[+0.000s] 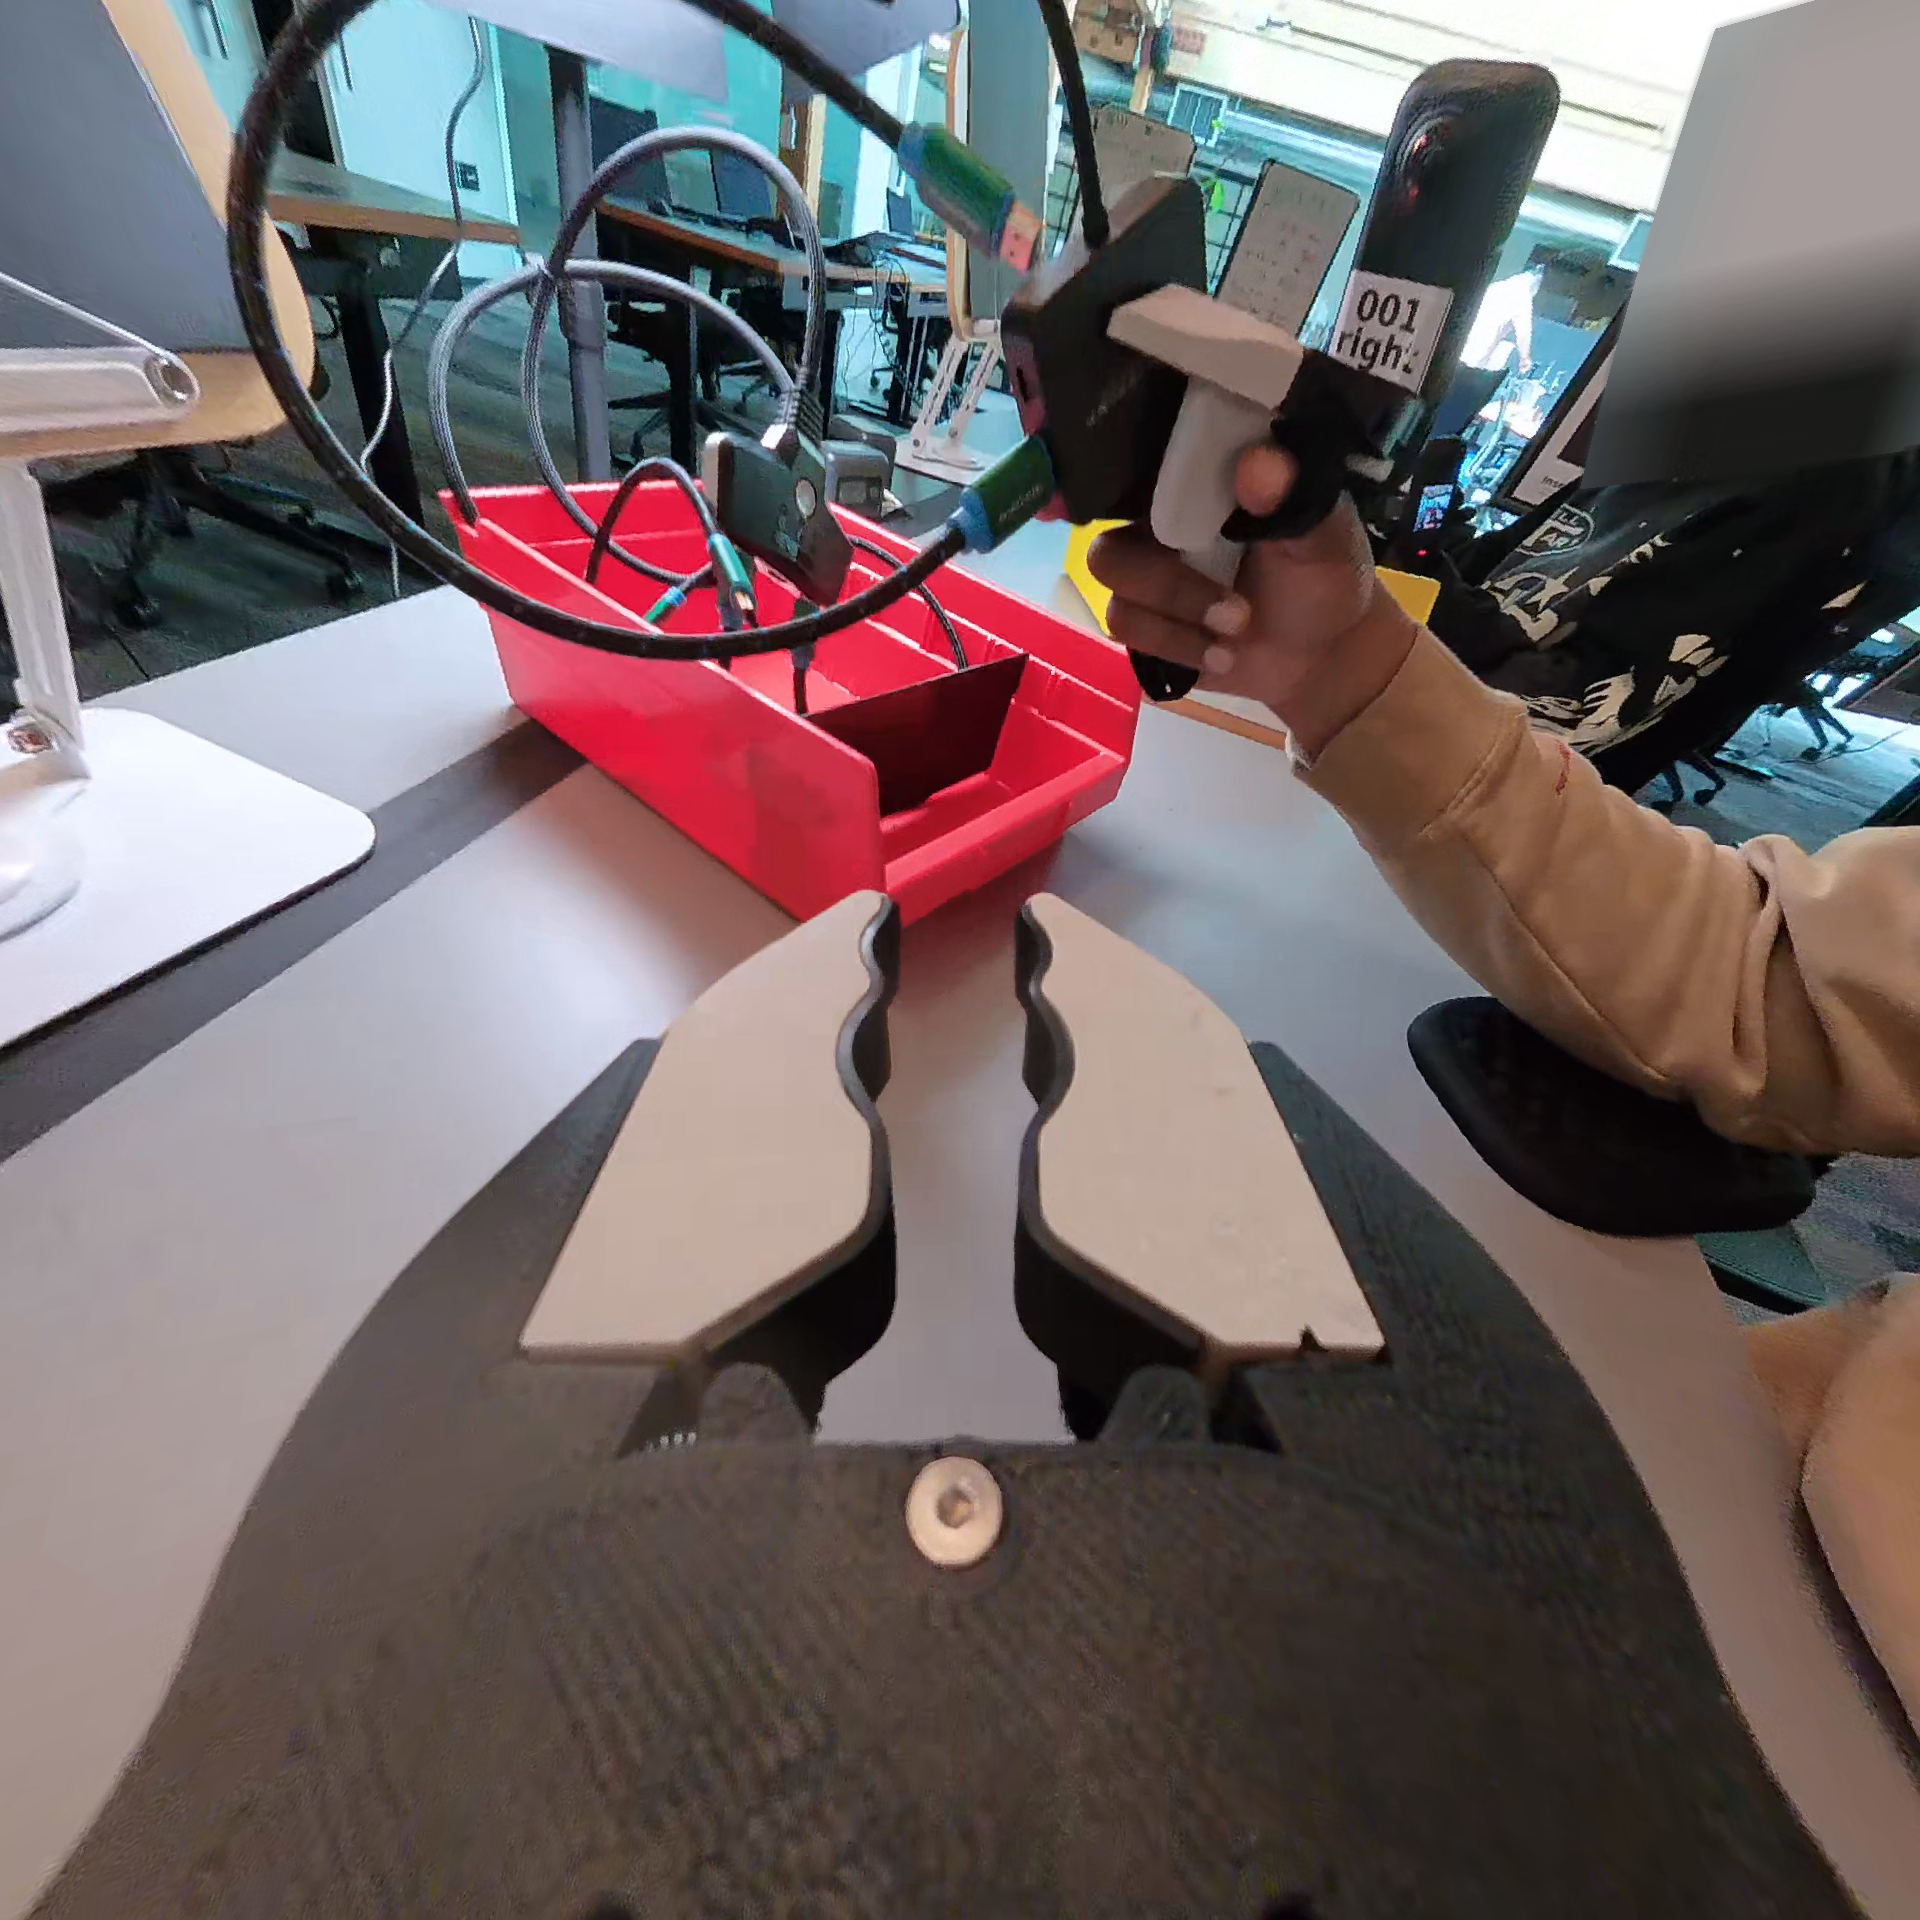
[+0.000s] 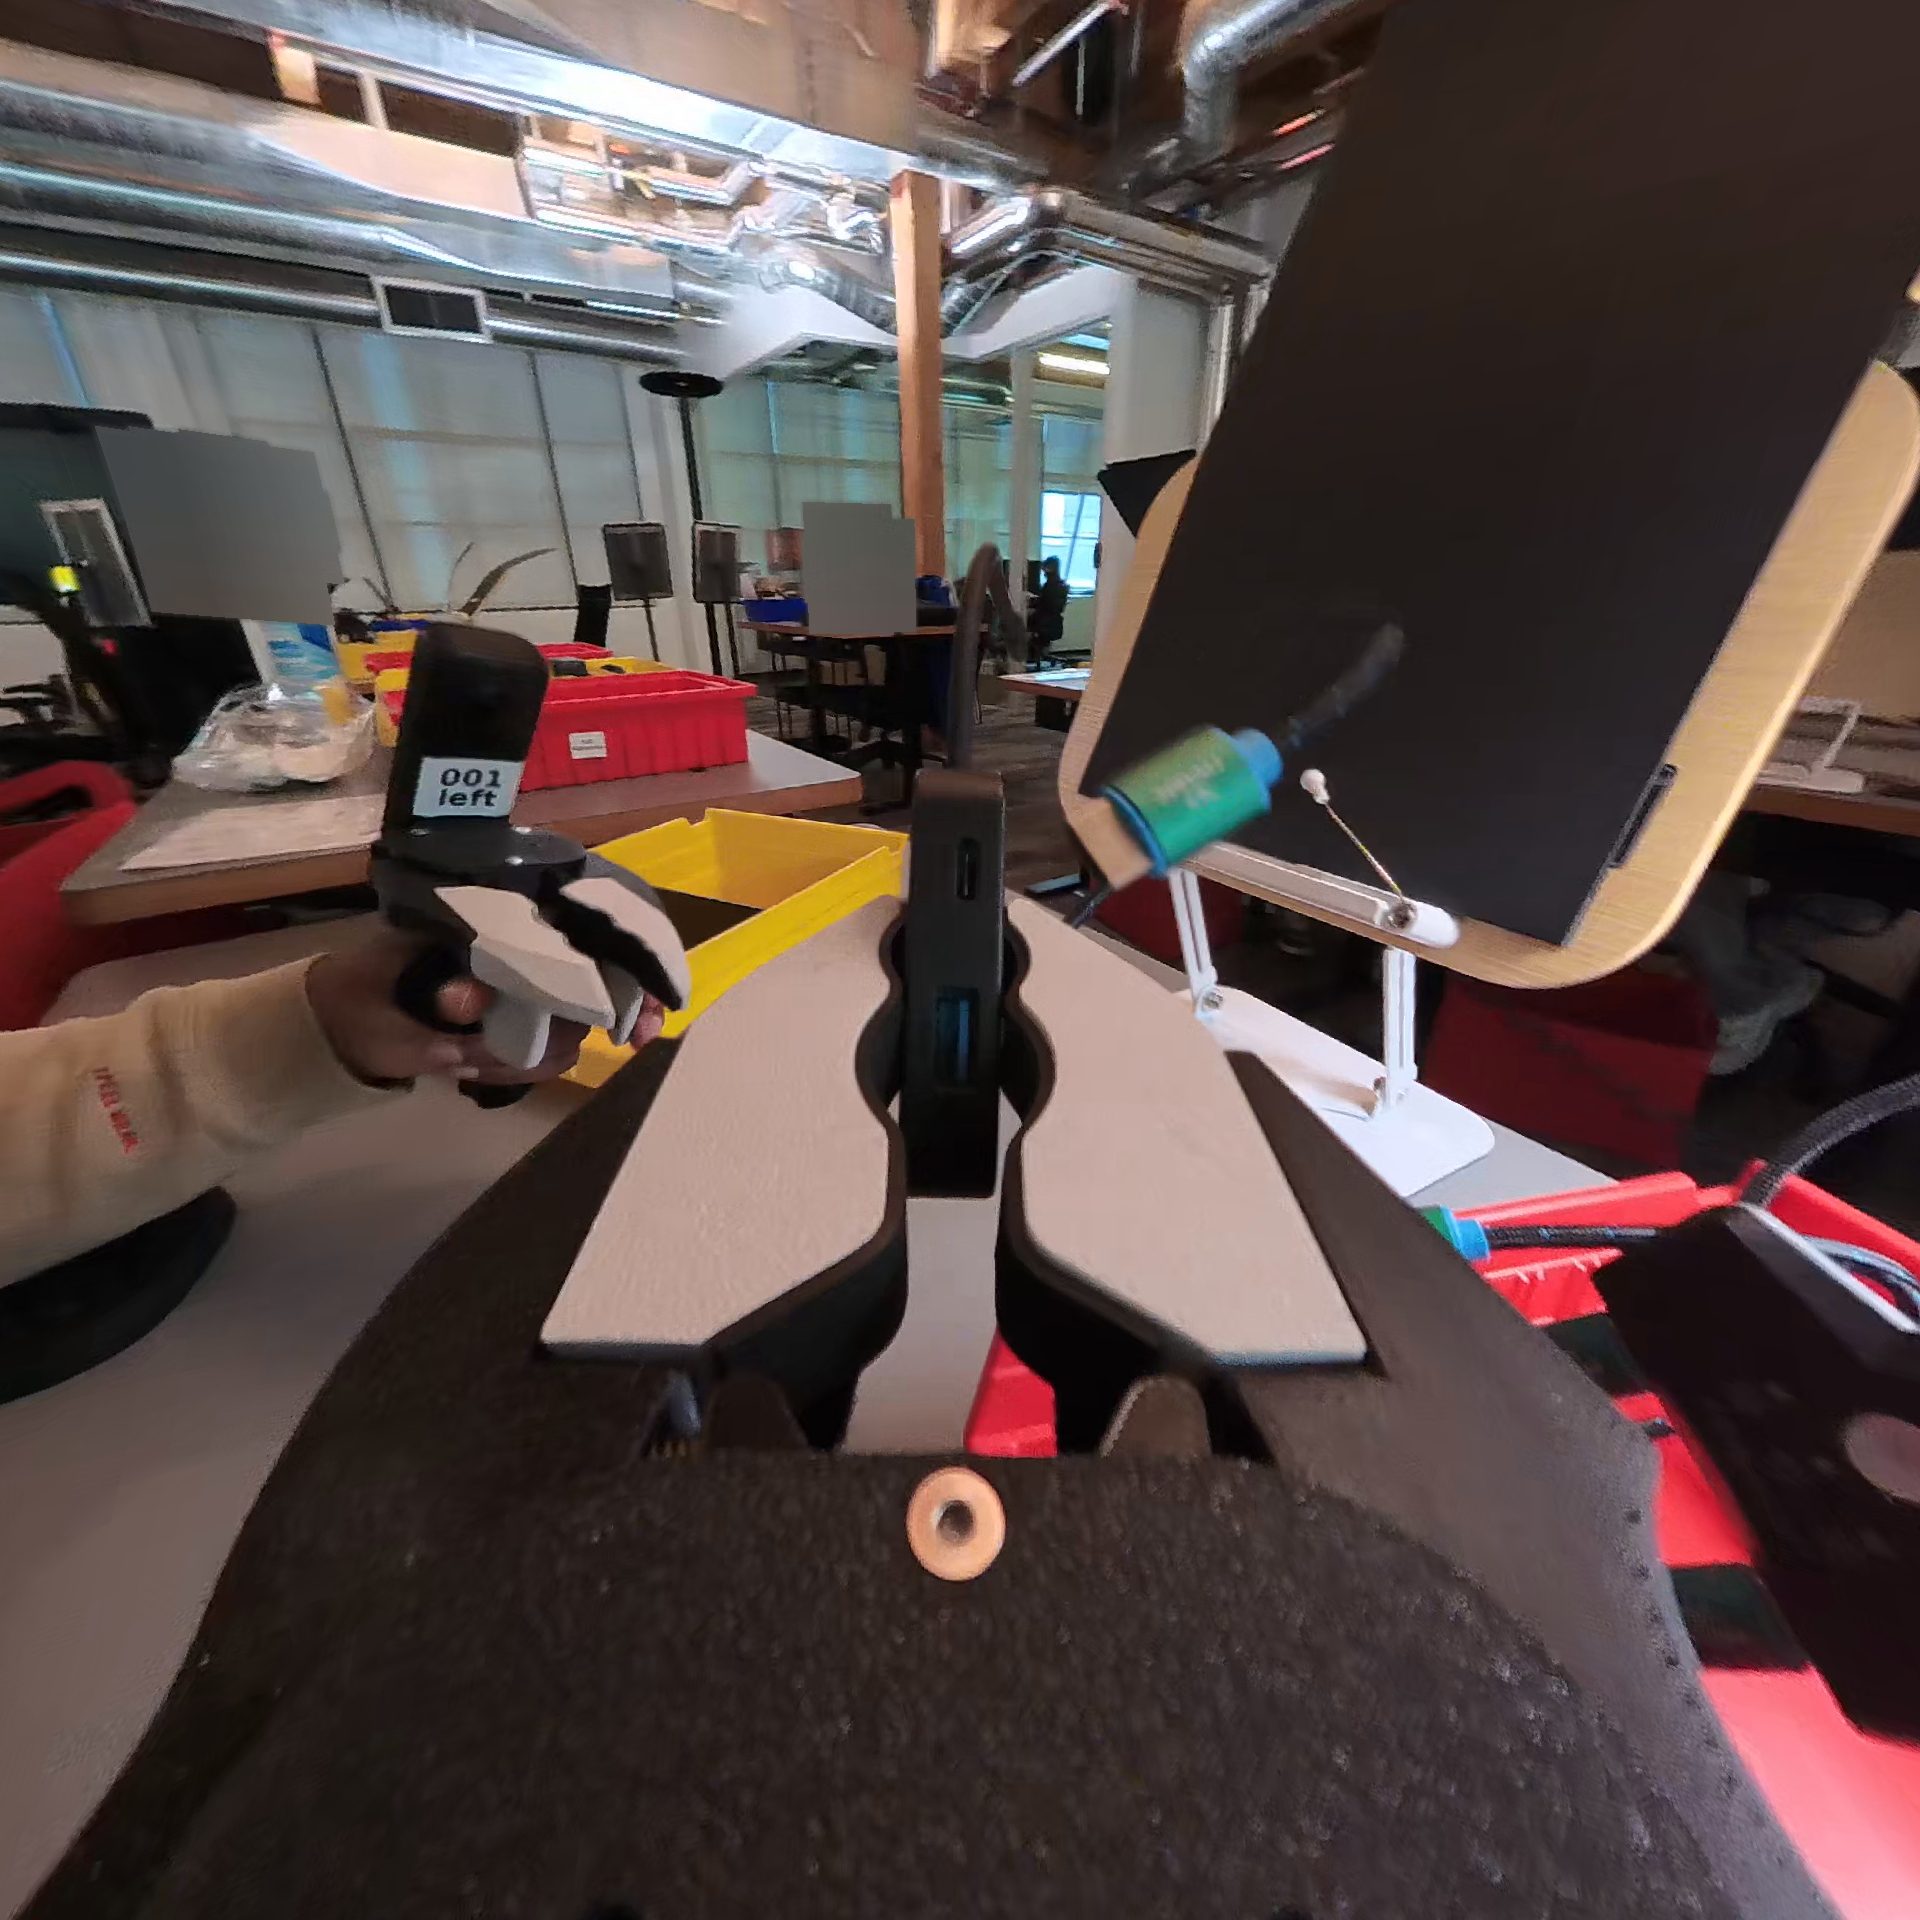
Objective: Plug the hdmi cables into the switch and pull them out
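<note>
My right gripper (image 2: pixel 951 935) is shut on a black switch (image 2: pixel 951 987), held edge-on above the table; both also show in the left wrist view, the switch (image 1: pixel 1101 353) at upper right. A green-and-blue HDMI plug (image 1: pixel 1008 488) sits at the switch's lower corner; I cannot tell if it is seated. Its black braided cable (image 1: pixel 312 436) loops wide to the left. A second green plug (image 1: pixel 966 197) hangs free near the switch's top and shows blurred in the right wrist view (image 2: pixel 1195 795). My left gripper (image 1: pixel 951 935) is open and empty, low over the table.
A red bin (image 1: pixel 727 727) behind my left gripper holds another small hub (image 1: pixel 769 509) and several cables. A yellow bin (image 2: pixel 748 873) stands farther back. A dark panel on a white stand (image 2: pixel 1507 520) is on the left. A person's sleeve (image 1: pixel 1610 935) crosses on the right. My right fingertips sit around 15 cm from my left ones.
</note>
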A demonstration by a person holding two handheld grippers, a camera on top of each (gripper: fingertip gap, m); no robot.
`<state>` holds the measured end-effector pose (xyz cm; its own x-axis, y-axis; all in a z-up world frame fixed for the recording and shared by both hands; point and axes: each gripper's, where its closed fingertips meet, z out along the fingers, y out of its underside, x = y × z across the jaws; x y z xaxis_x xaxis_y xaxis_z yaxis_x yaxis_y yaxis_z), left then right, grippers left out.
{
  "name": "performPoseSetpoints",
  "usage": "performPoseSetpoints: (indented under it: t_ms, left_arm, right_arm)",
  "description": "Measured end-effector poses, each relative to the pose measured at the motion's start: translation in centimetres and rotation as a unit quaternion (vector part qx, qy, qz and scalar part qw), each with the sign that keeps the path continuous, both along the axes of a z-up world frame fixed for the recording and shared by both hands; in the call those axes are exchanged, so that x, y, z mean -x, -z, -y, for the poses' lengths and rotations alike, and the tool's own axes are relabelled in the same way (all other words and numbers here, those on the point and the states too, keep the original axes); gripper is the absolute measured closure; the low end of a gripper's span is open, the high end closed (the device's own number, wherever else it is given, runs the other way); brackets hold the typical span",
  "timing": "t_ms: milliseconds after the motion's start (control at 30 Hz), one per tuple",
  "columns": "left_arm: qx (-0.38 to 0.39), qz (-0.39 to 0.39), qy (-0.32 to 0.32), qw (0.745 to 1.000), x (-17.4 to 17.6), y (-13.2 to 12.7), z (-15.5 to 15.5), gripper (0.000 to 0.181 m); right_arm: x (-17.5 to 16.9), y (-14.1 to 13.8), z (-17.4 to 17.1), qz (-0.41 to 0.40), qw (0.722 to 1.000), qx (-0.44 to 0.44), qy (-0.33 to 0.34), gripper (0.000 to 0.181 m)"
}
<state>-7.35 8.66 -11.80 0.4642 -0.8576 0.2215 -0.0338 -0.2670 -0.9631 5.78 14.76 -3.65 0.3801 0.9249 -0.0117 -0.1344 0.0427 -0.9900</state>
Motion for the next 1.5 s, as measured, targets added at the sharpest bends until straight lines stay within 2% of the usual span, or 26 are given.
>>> performPoseSetpoints:
  t_ms: [200,367,500,567,700,767,833,900,967,1067,1167,1267,1333,1400,1467,1500]
  left_arm:
    - [-0.003,-0.007,-0.012,1.0,0.4,0.1,-0.4,0.16]
    - [-0.006,-0.014,-0.025,1.0,0.8,-0.6,-0.2,0.162]
    - [-0.024,-0.035,-0.038,0.998,1.3,-0.9,-0.3,0.162]
    - [-0.022,-0.027,-0.039,0.999,1.6,-1.1,-0.4,0.162]
    - [-0.008,-0.021,-0.034,0.999,1.6,-0.6,-0.6,0.162]
    - [-0.008,-0.027,-0.032,0.999,1.4,-0.5,-0.5,0.162]
    - [-0.011,-0.037,-0.032,0.999,1.3,-0.3,-0.4,0.162]
    - [-0.011,-0.042,-0.033,0.999,1.4,-0.2,-0.5,0.162]
    - [-0.005,-0.041,-0.034,0.999,1.4,0.1,-0.7,0.162]
    - [0.009,-0.046,-0.036,0.998,1.4,1.0,-0.9,0.162]
    - [0.018,-0.065,-0.044,0.997,1.6,1.9,-1.1,0.161]
    - [0.035,-0.092,-0.05,0.994,2.5,2.6,-0.9,0.163]
    - [0.043,-0.103,-0.06,0.992,3.3,2.7,-1.0,0.161]
    - [0.047,-0.108,-0.068,0.991,4.0,2.6,-1.1,0.16]
    - [0.043,-0.124,-0.082,0.988,5.0,2.1,-1.3,0.158]
    - [0.038,-0.14,-0.09,0.985,5.6,1.9,-1.2,0.156]
  right_arm:
    - [-0.8,0.2,-1.4,-0.008,0.999,0.017,0.042,0.168]
    - [-4.1,0.3,-4.0,0.043,0.982,0.022,0.181,0.167]
    - [-7.0,-0.2,-4.9,0.068,0.964,0.02,0.256,0.168]
    - [-8.2,0.1,-5.5,0.106,0.949,0.018,0.297,0.167]
    - [-9.8,1.8,-6.3,0.099,0.951,0.092,0.279,0.167]
    - [-11.4,3.8,-7.4,0.103,0.944,0.142,0.281,0.165]
    - [-13.5,5.2,-8.7,0.085,0.929,0.182,0.311,0.159]
    - [-14.8,6.8,-9.6,0.113,0.911,0.196,0.346,0.152]
    - [-15.3,8.7,-10.6,0.195,0.883,0.184,0.386,0.143]
    - [-16.8,10.3,-12.3,0.347,0.812,0.123,0.453,0.142]
    - [-17.4,11.0,-13.7,0.415,0.781,0.102,0.456,0.145]
    - [-17.0,10.5,-14.4,0.419,0.786,0.084,0.446,0.149]
    - [-16.0,9.3,-14.1,0.374,0.815,0.068,0.438,0.146]
    - [-15.5,6.4,-13.4,0.338,0.829,0.037,0.444,0.133]
    - [-14.1,2.8,-11.7,0.29,0.859,-0.001,0.422,0.133]
    - [-12.8,1.6,-10.6,0.273,0.879,-0.007,0.391,0.136]
